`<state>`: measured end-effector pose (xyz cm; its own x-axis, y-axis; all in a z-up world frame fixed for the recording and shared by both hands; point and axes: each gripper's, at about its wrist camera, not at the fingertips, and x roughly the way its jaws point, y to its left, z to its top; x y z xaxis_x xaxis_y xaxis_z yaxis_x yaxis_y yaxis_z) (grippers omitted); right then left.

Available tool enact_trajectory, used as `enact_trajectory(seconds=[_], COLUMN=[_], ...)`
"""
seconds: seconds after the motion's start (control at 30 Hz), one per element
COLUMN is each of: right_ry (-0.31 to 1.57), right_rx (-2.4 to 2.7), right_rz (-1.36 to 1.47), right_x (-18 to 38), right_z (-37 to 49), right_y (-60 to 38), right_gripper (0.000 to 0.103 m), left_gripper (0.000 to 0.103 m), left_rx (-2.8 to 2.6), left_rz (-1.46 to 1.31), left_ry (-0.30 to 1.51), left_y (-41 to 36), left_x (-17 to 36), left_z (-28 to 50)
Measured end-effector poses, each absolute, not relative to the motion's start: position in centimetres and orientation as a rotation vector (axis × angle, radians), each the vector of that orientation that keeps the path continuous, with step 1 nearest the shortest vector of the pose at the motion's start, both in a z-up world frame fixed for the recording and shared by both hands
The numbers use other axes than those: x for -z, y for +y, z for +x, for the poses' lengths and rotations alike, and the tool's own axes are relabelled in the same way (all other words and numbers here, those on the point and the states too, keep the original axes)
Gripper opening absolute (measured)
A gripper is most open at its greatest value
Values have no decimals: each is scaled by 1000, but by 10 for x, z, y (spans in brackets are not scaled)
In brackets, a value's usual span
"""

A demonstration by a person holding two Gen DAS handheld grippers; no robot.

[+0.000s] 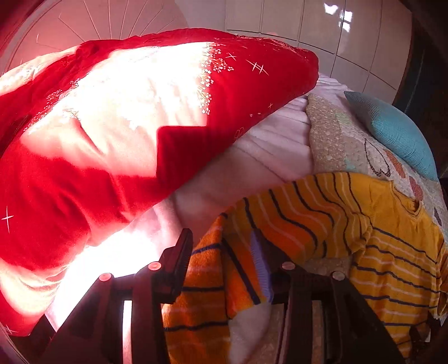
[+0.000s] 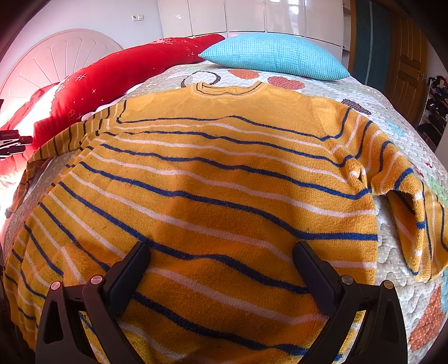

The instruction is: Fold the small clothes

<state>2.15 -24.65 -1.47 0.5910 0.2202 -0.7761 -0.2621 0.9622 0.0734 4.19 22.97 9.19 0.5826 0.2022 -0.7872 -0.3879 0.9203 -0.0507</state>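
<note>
A small yellow-orange sweater [image 2: 224,179] with blue and white stripes lies flat, neck away from me, on a quilted bedspread [image 2: 406,156]. My right gripper [image 2: 221,252] is open just above the sweater's lower body, one finger on each side, holding nothing. In the left wrist view the left sleeve [image 1: 246,252] lies bunched between the fingers of my left gripper [image 1: 232,252]. The jaws stand apart around the sleeve; the right finger is partly hidden by the cloth. The rest of the sweater [image 1: 392,252] spreads to the right.
A long red pillow [image 1: 140,126] with white star marks lies close in front of the left gripper; it also shows at the back left in the right wrist view [image 2: 112,81]. A turquoise cushion [image 2: 274,56] sits beyond the neck. A white round headboard [image 2: 56,61] and white wardrobes [image 2: 252,14] stand behind.
</note>
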Motion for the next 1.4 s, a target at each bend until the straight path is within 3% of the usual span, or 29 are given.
enact_trajectory(seconds=[0.07, 0.17, 0.2, 0.43, 0.67, 0.93, 1.0, 1.03, 1.07, 1.1, 1.2, 1.4], right_ry=[893, 889, 888, 884, 726, 654, 641, 654, 673, 690, 661, 586], right_rx=[-282, -283, -281, -237, 87, 213, 221, 228, 207, 178, 245, 445], right_rz=[-49, -46, -47, -20, 186, 780, 882, 926, 957, 976, 892, 708], right_x=[15, 14, 14, -6, -34, -13, -7, -3, 0, 2, -20, -82], right_z=[21, 21, 21, 7, -57, -62, -53, -47, -41, -36, -43, -63], right_y=[-247, -248, -248, -260, -392, -557, -574, -581, -588, -594, -614, -663], right_gripper=[103, 103, 103, 97, 98, 98, 89, 62, 26, 17, 7, 7], left_gripper=[50, 69, 71, 71, 71, 71, 71, 71, 71, 71, 71, 71], left_rx=[-297, -217, -189, -58, 38, 63, 63, 56, 48, 40, 9, -16], left_rz=[-220, -228, -232, -243, -290, -295, -282, -272, -265, -261, -269, -315], left_ry=[854, 821, 814, 878, 959, 959, 959, 960, 961, 959, 946, 938], left_y=[209, 172, 158, 58, 13, -4, -6, -6, -6, -4, 6, 26], left_x=[-103, -113, -114, -94, -71, -71, -74, -75, -76, -77, -81, -78], left_z=[16, -22, -34, -78, -103, -99, -102, -103, -104, -105, -109, -108])
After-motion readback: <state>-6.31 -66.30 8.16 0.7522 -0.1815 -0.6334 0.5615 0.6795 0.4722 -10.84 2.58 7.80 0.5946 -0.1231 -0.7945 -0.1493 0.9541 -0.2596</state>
